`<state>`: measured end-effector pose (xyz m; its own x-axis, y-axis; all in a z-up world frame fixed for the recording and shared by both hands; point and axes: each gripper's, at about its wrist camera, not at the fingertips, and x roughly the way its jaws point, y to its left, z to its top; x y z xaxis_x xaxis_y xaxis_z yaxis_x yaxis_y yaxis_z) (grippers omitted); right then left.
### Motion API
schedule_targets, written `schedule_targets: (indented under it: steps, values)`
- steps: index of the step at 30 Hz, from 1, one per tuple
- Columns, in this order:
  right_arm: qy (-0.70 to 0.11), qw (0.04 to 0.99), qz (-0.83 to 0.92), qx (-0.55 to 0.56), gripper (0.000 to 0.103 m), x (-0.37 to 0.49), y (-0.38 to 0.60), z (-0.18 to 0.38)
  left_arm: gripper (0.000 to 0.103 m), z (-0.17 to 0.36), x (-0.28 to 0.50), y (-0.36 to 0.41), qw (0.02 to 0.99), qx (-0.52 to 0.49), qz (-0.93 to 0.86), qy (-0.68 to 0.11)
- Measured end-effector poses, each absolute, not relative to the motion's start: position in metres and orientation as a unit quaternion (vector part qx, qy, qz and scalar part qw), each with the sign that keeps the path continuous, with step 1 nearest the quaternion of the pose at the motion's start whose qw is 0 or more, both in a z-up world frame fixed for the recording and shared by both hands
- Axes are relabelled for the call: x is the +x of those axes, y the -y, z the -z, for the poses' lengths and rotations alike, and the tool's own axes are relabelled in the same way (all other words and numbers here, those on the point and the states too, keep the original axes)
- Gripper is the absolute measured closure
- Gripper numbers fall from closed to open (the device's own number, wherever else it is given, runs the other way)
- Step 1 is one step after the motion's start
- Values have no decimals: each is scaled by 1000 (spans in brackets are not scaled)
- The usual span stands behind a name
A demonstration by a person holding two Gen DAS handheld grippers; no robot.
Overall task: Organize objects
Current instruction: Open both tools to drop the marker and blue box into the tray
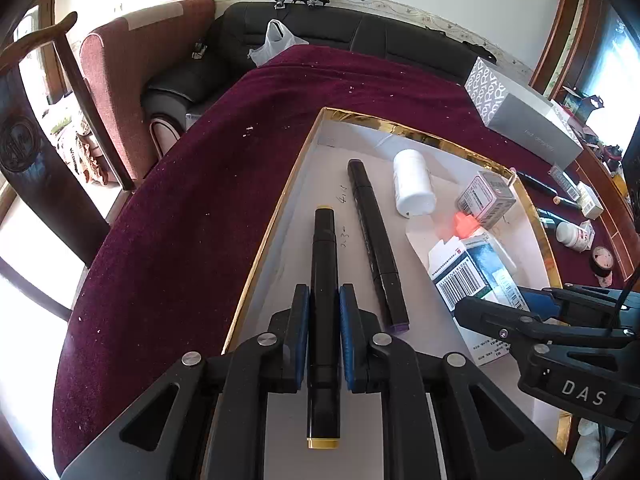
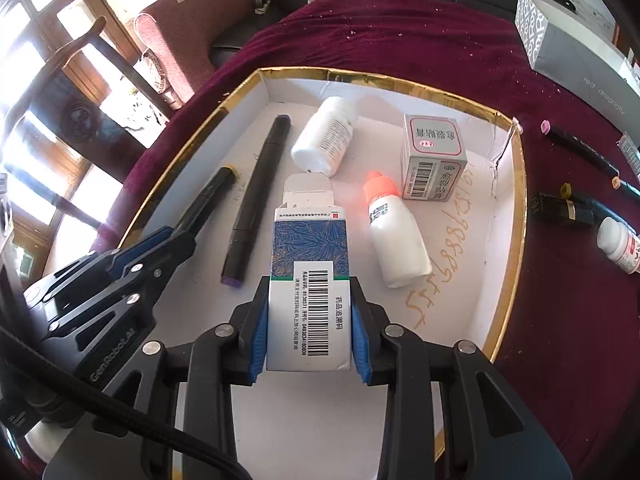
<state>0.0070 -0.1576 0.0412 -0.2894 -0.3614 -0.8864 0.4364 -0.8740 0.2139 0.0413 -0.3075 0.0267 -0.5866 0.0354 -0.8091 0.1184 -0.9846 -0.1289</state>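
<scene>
The left wrist view shows the left gripper (image 1: 324, 300) clenched on a black marker with yellow ends (image 1: 323, 312). The blue pads (image 1: 347, 328) press on both sides of its body, and the marker points away from the camera over the white floor of a shallow tray with a gold rim (image 1: 404, 126). Just to the right of it a second black marker with a purple end (image 1: 378, 240) lies flat in the tray, near to it but apart from it. Further inside lie a white bottle (image 1: 414, 188) on its side and a small grey box (image 1: 485, 200). The tray rests on a dark red cloth (image 1: 192, 208).

In the right wrist view the right gripper (image 2: 310, 312) grasps a blue and white medicine box (image 2: 308, 276) with a barcode, and its pads touch the two long sides. The top flap of the box is open. The box is over the middle of the tray, between the purple-ended marker and a white dropper bottle with an orange cap (image 2: 394, 232), which lies flat. Outside the tray, on the cloth at the right, more markers (image 2: 580, 148) and a small white bottle (image 2: 620, 244) lie.
</scene>
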Motion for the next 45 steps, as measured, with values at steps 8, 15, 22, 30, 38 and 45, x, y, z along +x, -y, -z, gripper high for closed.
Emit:
schedule_targets:
  steps: [8, 15, 22, 30, 38, 45]
  values:
    - [-34, 244, 799, 548, 71, -1, 159, -34, 91, -28, 42, 310, 28, 455, 886, -86]
    - [-38, 241, 801, 547, 71, -5, 163, -34, 89, -27, 40, 311, 32, 457, 885, -82]
    - [-47, 236, 802, 547, 70, -5, 166, -32, 78, -28, 41, 309, 31, 455, 887, -74]
    - [-37, 244, 806, 538, 62, -1, 161, -39, 62, -31, 41, 304, 30, 452, 889, -70]
    - [-38, 252, 827, 502, 53, 13, 152, -64, 52, -37, 45, 298, 35, 449, 890, -72]
    - [-18, 255, 836, 485, 53, 21, 130, -76, 47, -57, 56, 283, 30, 432, 899, -59]
